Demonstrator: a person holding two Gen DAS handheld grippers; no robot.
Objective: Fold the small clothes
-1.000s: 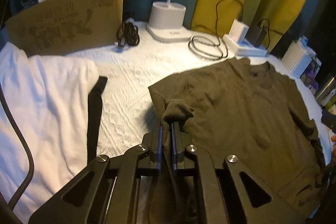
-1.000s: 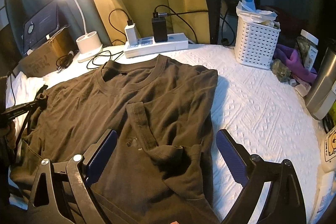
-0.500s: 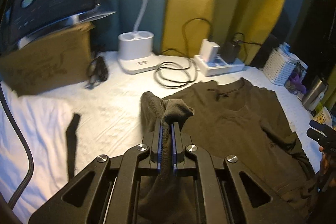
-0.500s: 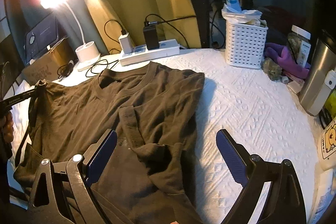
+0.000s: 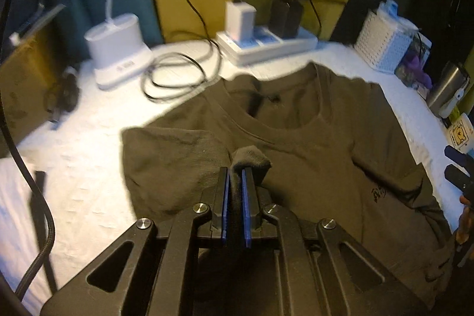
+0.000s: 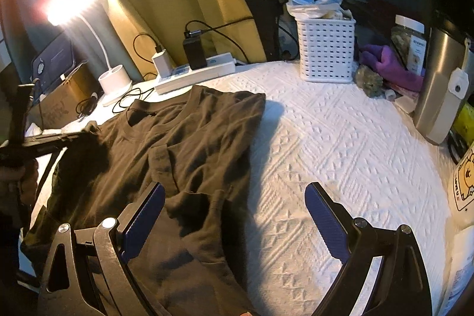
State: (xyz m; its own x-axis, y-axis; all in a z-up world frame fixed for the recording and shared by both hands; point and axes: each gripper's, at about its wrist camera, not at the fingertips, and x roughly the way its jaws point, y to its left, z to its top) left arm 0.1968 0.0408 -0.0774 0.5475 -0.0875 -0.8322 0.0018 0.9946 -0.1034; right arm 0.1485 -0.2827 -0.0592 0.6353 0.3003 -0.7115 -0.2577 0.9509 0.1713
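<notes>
A dark olive t-shirt [image 5: 311, 150] lies spread on the white textured bedcover [image 6: 340, 138]. It also shows in the right wrist view [image 6: 183, 144]. My left gripper [image 5: 236, 176] is shut on the shirt's left sleeve edge and holds the fold lifted over the shirt's chest. It appears at the left of the right wrist view [image 6: 86, 134]. My right gripper [image 6: 234, 197] is wide open and empty above the shirt's right side near the hem. Its fingertips [image 5: 457, 165] show at the right edge of the left wrist view.
A lamp base [image 5: 118, 55], coiled cables [image 5: 174, 73] and a power strip with chargers [image 5: 266, 40] line the back. A white basket [image 6: 326, 49], purple cloth [image 6: 391, 64], jar and steel tumbler [image 6: 441, 85] stand at right. White cloth [image 5: 11, 197] lies left.
My left gripper has carried the pinched sleeve rightward and inward over the shirt, folding the left side over. The right gripper stayed open and shifted only slightly.
</notes>
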